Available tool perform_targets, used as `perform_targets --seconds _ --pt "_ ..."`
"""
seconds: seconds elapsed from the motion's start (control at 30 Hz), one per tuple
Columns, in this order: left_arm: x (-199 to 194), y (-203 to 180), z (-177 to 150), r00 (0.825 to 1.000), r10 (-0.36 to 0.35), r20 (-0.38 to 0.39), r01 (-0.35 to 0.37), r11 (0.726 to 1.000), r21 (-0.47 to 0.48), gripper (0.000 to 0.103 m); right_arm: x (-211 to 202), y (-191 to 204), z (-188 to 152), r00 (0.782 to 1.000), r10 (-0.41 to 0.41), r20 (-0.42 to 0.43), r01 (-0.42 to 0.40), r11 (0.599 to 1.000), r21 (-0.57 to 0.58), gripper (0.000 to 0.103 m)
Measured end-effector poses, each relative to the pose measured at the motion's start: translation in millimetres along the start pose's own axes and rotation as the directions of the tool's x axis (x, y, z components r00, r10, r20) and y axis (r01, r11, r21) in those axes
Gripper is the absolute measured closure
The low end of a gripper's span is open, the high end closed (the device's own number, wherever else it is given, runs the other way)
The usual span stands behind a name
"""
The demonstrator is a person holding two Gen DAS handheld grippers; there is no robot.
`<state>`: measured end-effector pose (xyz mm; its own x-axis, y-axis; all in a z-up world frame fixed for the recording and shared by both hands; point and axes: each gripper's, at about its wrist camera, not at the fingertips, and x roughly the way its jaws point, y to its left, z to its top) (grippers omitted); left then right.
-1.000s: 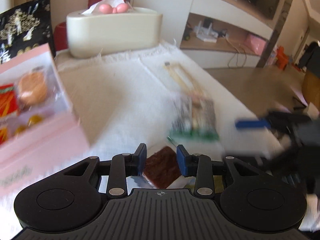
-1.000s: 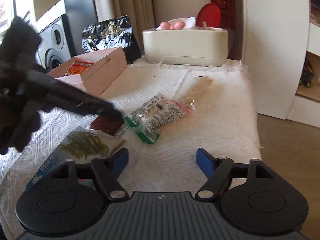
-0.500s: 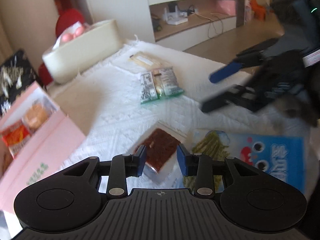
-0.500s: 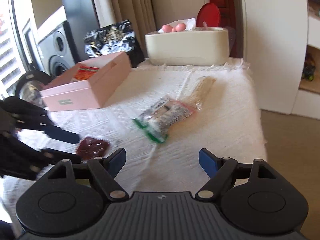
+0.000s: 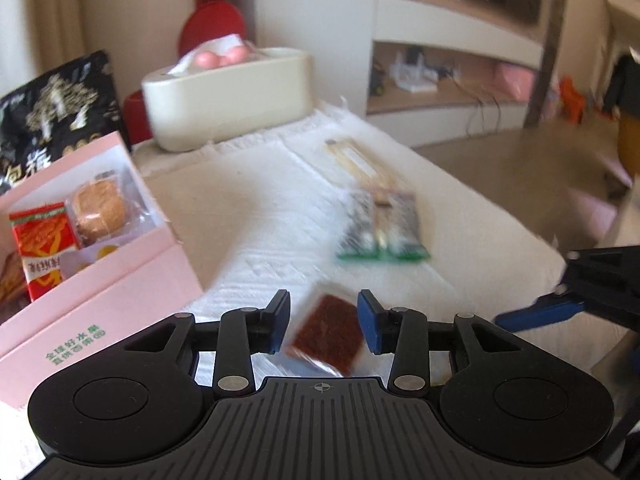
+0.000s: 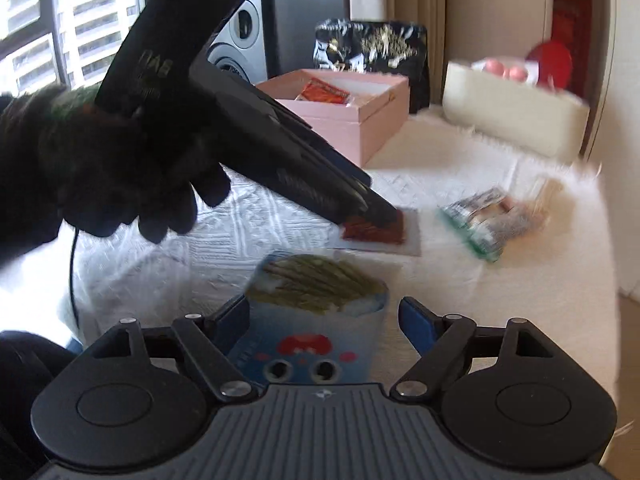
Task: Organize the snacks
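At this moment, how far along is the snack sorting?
Done: the pink box already holds a red packet and a wrapped cake. In hand: the left claw is open around the dark red snack; the right claw straddles the blue bag, also open. Left: the green-edged packet and the stick pack behind it.

Bare white cloth on the desk [image 5: 256, 200] lies open between the pink box [image 5: 108, 280] along the left edge and the green-edged packet [image 5: 380, 232] toward the right edge. The cream tissue box [image 5: 228, 96] blocks the far edge. At the near edge, the red packet [image 5: 326, 330] and the blue bag [image 6: 316, 320] crowd the space, just beside each other.
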<state>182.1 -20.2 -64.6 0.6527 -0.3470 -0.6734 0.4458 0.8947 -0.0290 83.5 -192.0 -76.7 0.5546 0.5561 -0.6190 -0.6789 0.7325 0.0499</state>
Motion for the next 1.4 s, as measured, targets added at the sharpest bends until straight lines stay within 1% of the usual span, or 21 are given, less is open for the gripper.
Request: perform_targets --seconds 0.07,0.13,0.2,0.23,0.27,0.3,0.4,0.47,0.57,0.6,0.7,0.87,0.93,1.0,1.03,1.1,1.17,1.23,1.27,1.33,1.4 --pt "8.5 11.1 2.9 1.0 -0.009 0.001 0.009 0.999 -0.047 0.062 -2.3 -16.6 -0.6 0.996 -0.085 0.008 0.085 0.996 0.041 0.022" --pt "18.0 21.6 2.4 0.997 -0.068 -0.026 0.065 0.992 -0.106 0.062 -1.7 -35.3 -2.7 0.987 -0.162 0.002 0.161 0.981 0.111 0.022" --pt "20.8 24.2 -1.8 0.989 -0.135 -0.056 0.127 0.983 -0.13 0.062 -0.1 -53.9 -8.1 0.986 -0.164 -0.016 0.163 0.963 0.214 0.022" --pt "17.5 20.3 -4.1 0.988 -0.142 -0.054 0.136 0.986 -0.099 0.062 2.3 -62.3 -12.1 0.988 -0.152 -0.027 0.154 0.954 0.259 0.021" --pt "14.0 14.9 -6.5 0.987 -0.148 -0.063 0.144 0.988 -0.056 0.062 0.6 -65.1 -17.1 0.988 -0.152 0.001 0.146 0.95 0.277 0.021" --pt "10.6 8.9 -9.3 0.985 -0.156 -0.077 0.156 0.988 -0.012 0.061 -0.6 -65.9 -18.5 0.989 -0.147 0.009 0.138 0.947 0.288 0.02" --pt "1.0 -8.9 -16.4 0.99 -0.121 -0.07 0.128 0.985 0.119 0.06 0.5 -62.3 -18.3 0.99 -0.143 0.004 0.136 0.952 0.274 0.017" --pt "-1.1 -17.1 -17.6 0.988 -0.127 -0.089 0.14 0.978 0.158 0.056 2.6 -61.3 -16.8 0.99 -0.142 -0.004 0.138 0.956 0.258 0.013" --pt "1.4 -29.0 -21.0 0.992 -0.086 -0.094 0.107 0.965 0.239 0.055 4.5 -63.2 -13.5 0.99 -0.139 -0.007 0.136 0.958 0.254 0.012" --pt "3.2 -29.3 -20.4 0.992 -0.085 -0.094 0.106 0.965 0.24 0.053 5.5 -64.8 -14.1 0.991 -0.137 -0.006 0.134 0.957 0.256 0.012" --pt "9.1 -23.6 -14.7 0.989 -0.089 -0.115 0.108 0.98 0.167 0.05 8.4 -65.7 -12.6 0.992 -0.125 -0.011 0.124 0.961 0.248 0.009" --pt "12.5 -24.9 -11.8 0.989 -0.073 -0.125 0.089 0.989 0.121 0.05 11.5 -61.9 -10.6 0.993 -0.11 -0.033 0.114 0.971 0.212 0.002" --pt "11.9 -26.0 -13.9 0.992 -0.065 -0.111 0.078 0.99 0.116 0.05 12.8 -61.2 -9.1 0.994 -0.102 -0.049 0.11 0.975 0.195 0.0" --pt "10.3 -26.3 -17.8 0.994 -0.063 -0.085 0.073 0.99 0.122 0.05 14.7 -60.2 -6.6 0.992 -0.104 -0.072 0.115 0.978 0.175 0.0" --pt "9.3 -25.3 -19.1 0.995 -0.064 -0.074 0.072 0.991 0.113 0.053 15.9 -59.7 -4.8 0.991 -0.105 -0.085 0.119 0.978 0.171 0.0" --pt "4.7 -21.0 -21.1 0.996 -0.068 -0.057 0.072 0.995 0.07 0.056 18.1 -59.1 -1.9 0.989 -0.109 -0.104 0.125 0.979 0.158 0.0" --pt "-2.9 -15.0 -23.7 0.999 -0.042 -0.032 0.043 0.999 0.025 0.057 21.2 -60.2 5.1 0.987 -0.096 -0.133 0.113 0.985 0.129 0.001" --pt "-15.5 -6.1 -27.2 0.999 -0.039 0.007 0.039 0.999 -0.026 0.058 20.0 -68.0 15.9 0.99 -0.087 -0.112 0.104 0.982 0.157 0.01" --pt "-22.9 -1.7 -29.4 0.999 -0.02 0.025 0.021 0.998 -0.052 0.058 18.6 -73.0 23.1 0.991 -0.105 -0.084 0.119 0.976 0.181 0.011" --pt "-39.5 5.2 -36.2 0.996 0.063 0.061 -0.057 0.995 -0.084 0.058 18.3 -85.4 40.3 0.985 -0.168 -0.031 0.171 0.959 0.228 0.011" --pt "-52.4 11.4 -44.5 0.984 0.158 0.076 -0.149 0.982 -0.116 0.058 26.6 -99.7 57.9 0.973 -0.232 -0.001 0.225 0.938 0.263 0.011"
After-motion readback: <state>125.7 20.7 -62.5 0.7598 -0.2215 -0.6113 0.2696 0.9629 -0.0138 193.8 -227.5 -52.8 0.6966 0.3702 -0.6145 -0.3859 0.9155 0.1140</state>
